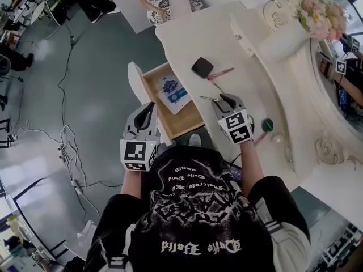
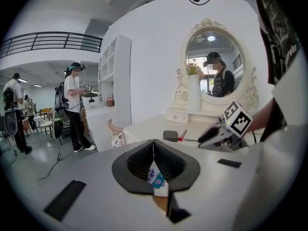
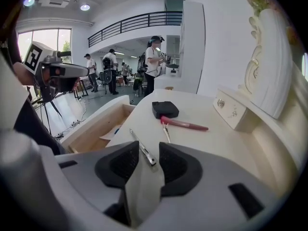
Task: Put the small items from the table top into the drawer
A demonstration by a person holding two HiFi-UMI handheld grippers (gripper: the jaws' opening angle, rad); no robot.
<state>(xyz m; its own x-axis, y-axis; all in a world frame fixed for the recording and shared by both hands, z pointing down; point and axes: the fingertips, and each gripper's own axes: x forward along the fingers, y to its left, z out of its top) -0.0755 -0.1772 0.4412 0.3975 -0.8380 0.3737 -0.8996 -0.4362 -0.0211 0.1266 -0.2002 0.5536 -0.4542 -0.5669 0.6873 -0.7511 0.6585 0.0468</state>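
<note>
One packet (image 1: 173, 92) is lying in the open drawer (image 1: 190, 119); the black case (image 1: 202, 67), pink pen (image 1: 222, 72) and metal clip (image 3: 137, 143) are waiting on the table top (image 1: 244, 89). The right gripper (image 3: 147, 163) is straddling the clip with jaws spread (not pinching it), and the left gripper (image 2: 153, 162) is hanging clenched and empty

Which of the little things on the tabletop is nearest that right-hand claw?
The long silver clip: it lies just at the open right claw's tips, while the pink stick and black box sit farther back.
</note>
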